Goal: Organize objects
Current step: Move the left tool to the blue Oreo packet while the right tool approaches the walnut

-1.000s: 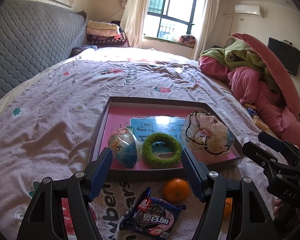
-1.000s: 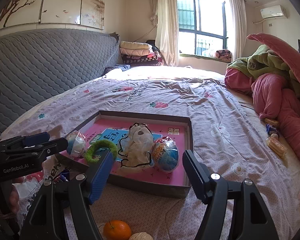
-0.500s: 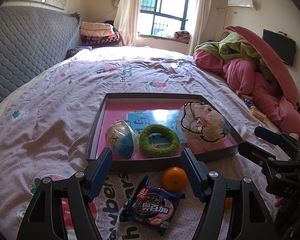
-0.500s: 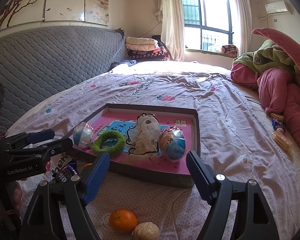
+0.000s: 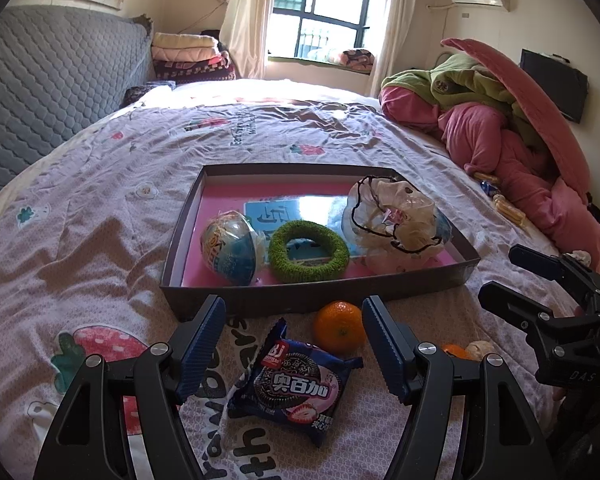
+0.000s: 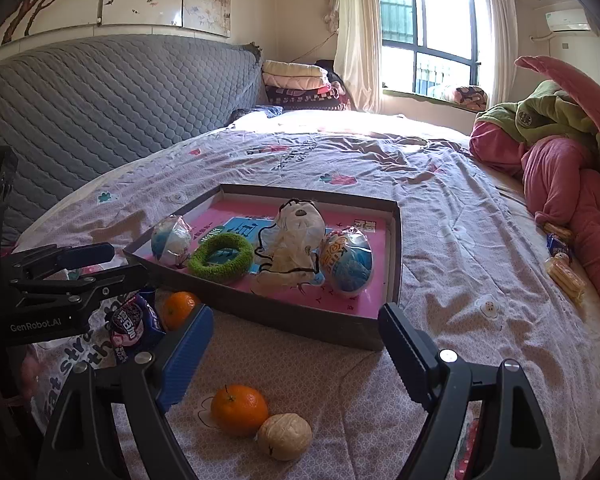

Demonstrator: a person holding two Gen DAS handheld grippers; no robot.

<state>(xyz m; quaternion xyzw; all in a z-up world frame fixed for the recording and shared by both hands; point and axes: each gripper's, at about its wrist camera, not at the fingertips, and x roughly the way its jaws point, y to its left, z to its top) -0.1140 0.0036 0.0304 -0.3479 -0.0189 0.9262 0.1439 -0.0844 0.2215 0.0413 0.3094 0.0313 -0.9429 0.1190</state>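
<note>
Left wrist view: you are holding your left gripper (image 5: 293,344) wide apart and empty over the dark-blue foil cookie packet (image 5: 293,390), with a small orange mandarin (image 5: 339,331) at one o'clock touching the shallow brown cardboard tray (image 5: 312,295). Your right gripper (image 6: 293,350) is likewise gaping wide, gripping nothing, hovering above a second mandarin (image 6: 239,404) and a pale walnut (image 6: 284,436) lying at five o'clock, touching it.

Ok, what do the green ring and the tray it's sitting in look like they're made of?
The green ring looks like fuzzy fabric, perhaps chenille or terry: its surface is matte and nubbly. The tray looks like cardboard, a shallow box lid: thin, straight brown walls with folded corners, and a glossy pink printed floor that reflects light.
</note>
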